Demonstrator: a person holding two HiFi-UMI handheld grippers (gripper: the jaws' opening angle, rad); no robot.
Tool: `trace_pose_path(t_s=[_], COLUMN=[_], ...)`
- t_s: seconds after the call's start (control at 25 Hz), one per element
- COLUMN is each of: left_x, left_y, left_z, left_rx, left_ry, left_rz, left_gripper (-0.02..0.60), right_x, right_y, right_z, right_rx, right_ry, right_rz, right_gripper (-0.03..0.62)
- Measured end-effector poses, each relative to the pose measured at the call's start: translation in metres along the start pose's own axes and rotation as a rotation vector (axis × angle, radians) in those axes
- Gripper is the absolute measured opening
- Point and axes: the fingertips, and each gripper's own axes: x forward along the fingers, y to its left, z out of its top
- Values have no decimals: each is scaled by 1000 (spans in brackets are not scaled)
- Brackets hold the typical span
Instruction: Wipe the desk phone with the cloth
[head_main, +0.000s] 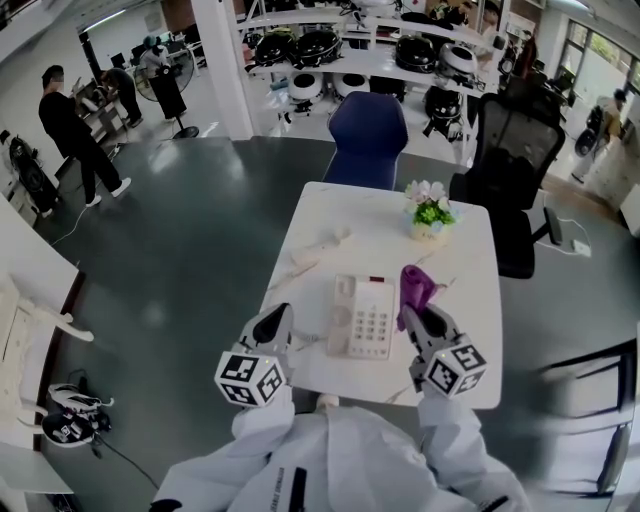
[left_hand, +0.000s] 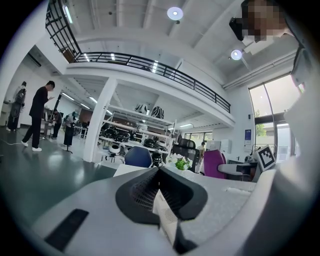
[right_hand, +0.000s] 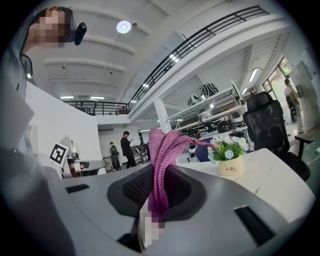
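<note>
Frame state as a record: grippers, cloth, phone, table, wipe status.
left gripper: jaws together, nothing between them; left of the phone
right gripper: shut on the cloth; right of the phone
cloth: purple, pinched at one end, the rest standing up past the jaws
desk phone: white, flat on the table, handset at its left
table: white
flower pot: far side of the table, beyond the phone
wipe status: not yet begun; cloth appears clear of the phone

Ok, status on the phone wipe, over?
Left gripper jaws shut, empty. Right gripper shut on purple cloth, held up beside the phone. Flower pot sits behind on the table, out of the way.
</note>
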Motion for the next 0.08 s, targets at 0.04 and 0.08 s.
trace_pose_path(t_s=[0.04, 0.08], left_x=[1, 1], left_y=[1, 1], left_z=[-1, -2], left_rx=[0, 0], left_ry=[2, 3], left_rz=[1, 3], left_gripper=[-2, -2], right_x=[1, 2], right_y=[0, 0], right_z=[-1, -3], right_rx=[-18, -35], right_ry=[7, 15], right_rz=[-2, -4], right_gripper=[32, 32])
